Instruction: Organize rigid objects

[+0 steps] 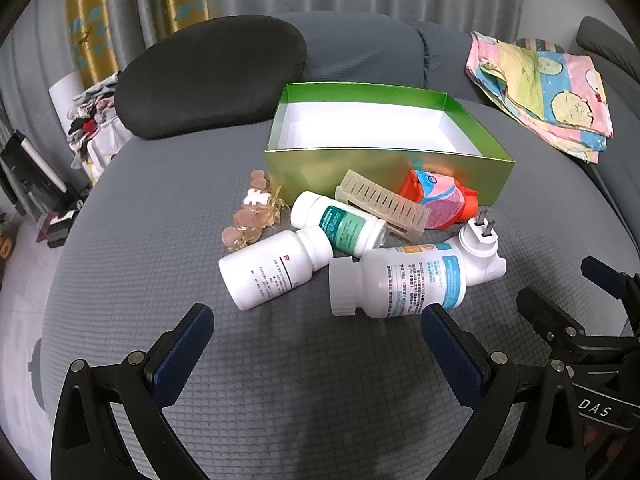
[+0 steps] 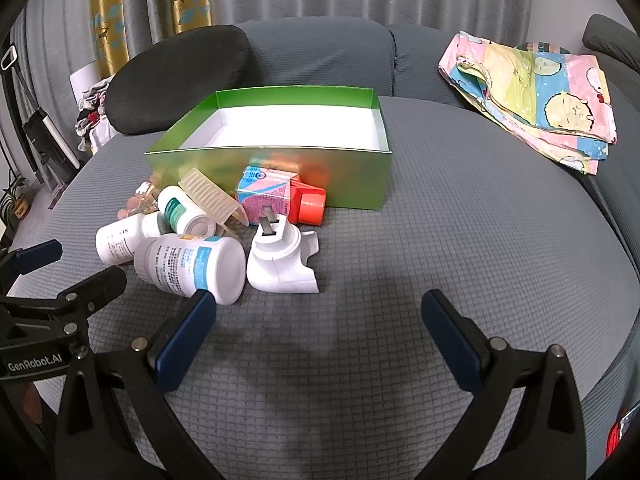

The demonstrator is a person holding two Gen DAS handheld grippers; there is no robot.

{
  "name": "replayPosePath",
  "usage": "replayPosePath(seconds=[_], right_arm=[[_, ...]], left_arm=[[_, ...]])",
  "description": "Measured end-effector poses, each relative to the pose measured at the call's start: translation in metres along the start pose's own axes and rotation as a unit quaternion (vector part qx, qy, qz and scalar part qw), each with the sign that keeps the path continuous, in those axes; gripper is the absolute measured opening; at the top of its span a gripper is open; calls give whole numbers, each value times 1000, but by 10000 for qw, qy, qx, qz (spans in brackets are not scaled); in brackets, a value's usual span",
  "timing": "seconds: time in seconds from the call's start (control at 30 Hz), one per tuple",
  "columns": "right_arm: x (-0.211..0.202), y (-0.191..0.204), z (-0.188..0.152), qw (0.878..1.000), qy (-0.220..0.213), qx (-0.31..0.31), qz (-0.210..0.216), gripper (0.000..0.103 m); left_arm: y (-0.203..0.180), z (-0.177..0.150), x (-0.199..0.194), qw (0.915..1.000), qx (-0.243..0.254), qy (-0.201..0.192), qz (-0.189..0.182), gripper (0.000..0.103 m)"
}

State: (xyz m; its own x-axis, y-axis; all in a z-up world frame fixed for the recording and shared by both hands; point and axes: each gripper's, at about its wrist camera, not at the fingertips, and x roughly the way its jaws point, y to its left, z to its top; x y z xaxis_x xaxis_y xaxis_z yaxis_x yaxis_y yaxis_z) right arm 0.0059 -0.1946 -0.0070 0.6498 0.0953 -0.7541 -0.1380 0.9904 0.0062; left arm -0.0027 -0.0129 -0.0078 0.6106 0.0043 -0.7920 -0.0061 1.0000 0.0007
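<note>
A grey sofa cushion (image 1: 160,280) carries an empty green box (image 1: 384,160), its white floor bare, with the clutter heaped just in front of its near wall. Largest of the pile are three white bottles lying on their sides: one with a blue label (image 1: 404,276) nearest the tools, a plain one (image 1: 268,268) beside it, a green-labelled one (image 1: 340,224) behind. A white plug (image 2: 280,256), a pink and orange carton (image 2: 276,196), a beige comb (image 1: 384,204) and amber hair clips (image 1: 252,216) complete the heap. The left gripper (image 1: 316,332) and right gripper (image 2: 316,320) hover wide open, holding nothing. The nearest bottle looks the easiest first pick: close across its body, not the cap, lift clear, then lower into the box.
</note>
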Motion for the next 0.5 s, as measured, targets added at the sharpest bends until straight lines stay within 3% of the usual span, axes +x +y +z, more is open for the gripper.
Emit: replayPosePath(seconds=[0.17,0.4,0.5], right_arm=[[1,0,0,10000,31,18,49,102],[3,-6,-2,9993,114,68,355,102],[7,-6,-2,9962,292,218,796,102]], left_arm=[[4,-3,5,9999,-18,60,-94,103],[13,-17,19,9979,-25,292,-577,103],[15,-21,23,9960,-58,353,-819,103]])
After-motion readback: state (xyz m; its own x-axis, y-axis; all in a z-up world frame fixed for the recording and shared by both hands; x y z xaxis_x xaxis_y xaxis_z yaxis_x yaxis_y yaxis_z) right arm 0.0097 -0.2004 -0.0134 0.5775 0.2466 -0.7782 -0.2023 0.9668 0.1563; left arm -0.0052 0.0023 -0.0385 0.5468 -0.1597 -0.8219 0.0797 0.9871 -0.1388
